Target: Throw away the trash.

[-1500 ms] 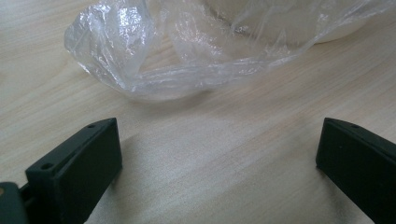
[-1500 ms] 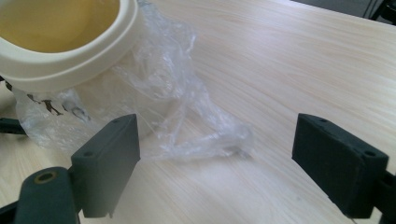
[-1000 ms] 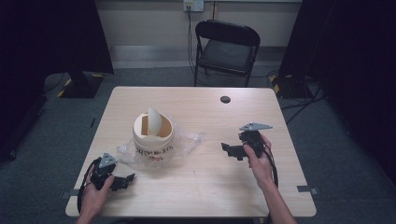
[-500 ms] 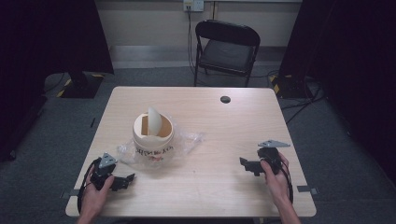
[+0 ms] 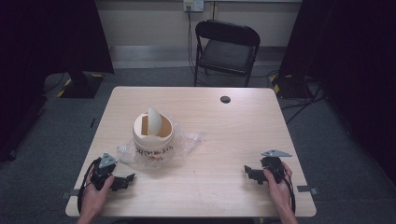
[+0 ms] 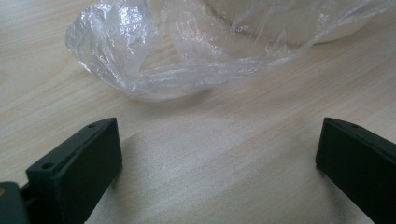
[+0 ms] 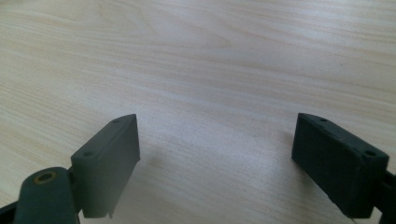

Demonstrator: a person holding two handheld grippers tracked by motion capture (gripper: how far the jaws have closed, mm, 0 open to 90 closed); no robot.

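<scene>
Black jaws of the left gripper (image 5: 122,180) rest low on the table (image 5: 224,135) near its front left corner. The person's left hand (image 5: 95,189) wraps the gripper body from behind, with the forearm entering from the bottom edge of the high view. The jaws point toward the table centre, roughly level with the surface. In the left gripper view the jaws stand wide apart, with bare wood grain between them and nothing held or touched. The gripper's cable loops beside the hand.

Clear plastic bag (image 6: 154,51) lies crumpled just ahead of the left jaws, near them but not in contact. It spreads around the base of the cream container (image 5: 153,137), which stands upright left of the table centre with a pale flap rising from its open top. Printed lettering runs around the container wall; the text is too small to read.

Right gripper (image 5: 250,173) sits near the front right corner, well apart from the bag and container. The right hand (image 5: 277,179) holds it from behind, jaws pointing left across the table. In the right gripper view the jaws are spread wide over bare wood, gripping nothing.

A small dark disc (image 5: 225,99) lies near the far edge. A black folding chair (image 5: 226,46) stands beyond the table.
</scene>
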